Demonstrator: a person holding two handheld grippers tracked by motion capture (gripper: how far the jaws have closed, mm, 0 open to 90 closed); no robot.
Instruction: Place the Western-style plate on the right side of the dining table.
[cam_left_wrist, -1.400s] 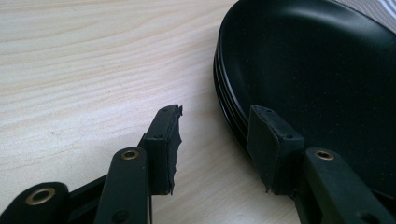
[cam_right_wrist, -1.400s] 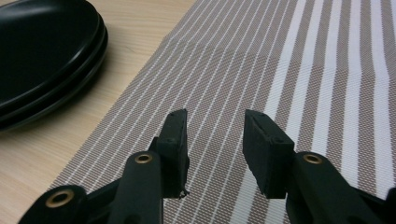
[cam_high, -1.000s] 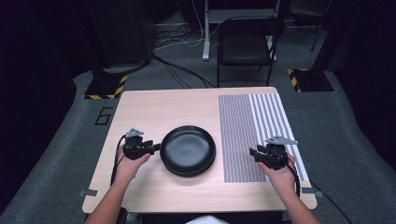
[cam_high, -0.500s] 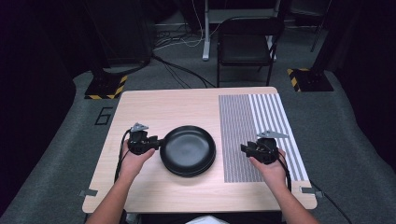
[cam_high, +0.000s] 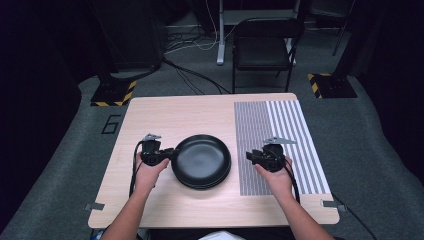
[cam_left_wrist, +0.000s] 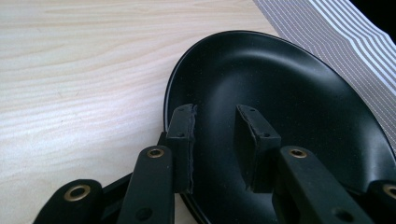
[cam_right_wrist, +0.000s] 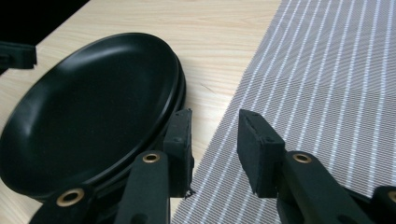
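A: Where do the black plates (cam_high: 202, 161) sit?

B: Stacked in the near middle of the wooden surface (cam_high: 165, 115), a little left of the striped mat (cam_high: 280, 145). The right gripper view shows two rims one on the other, so it is a stack, not a single dish. Its right edge lies just beside the mat's left border, with a strip of bare wood between.

A: And the left gripper (cam_high: 167, 154)?

B: It is at the stack's left rim. In the left gripper view its fingers (cam_left_wrist: 183, 140) straddle that rim, one outside over the wood, the other over the dish's inner slope. They have just been closing, with the rim between them, but a clear gap shows on the inner side and I see no pad pressing yet. So they are partly open and grip nothing.

A: The right gripper (cam_high: 254, 156)?

B: It is to the right of the stack, over the mat's left edge, pointing towards the plates. Its fingers (cam_right_wrist: 179, 149) have just been closing too; they stand partly open with only mat and wood between them. The left-hand finger is just beside the stack's rim; whether it touches I cannot tell.

A: Anything farther out?

B: A black chair (cam_high: 264, 47) stands on the floor beyond the far edge.
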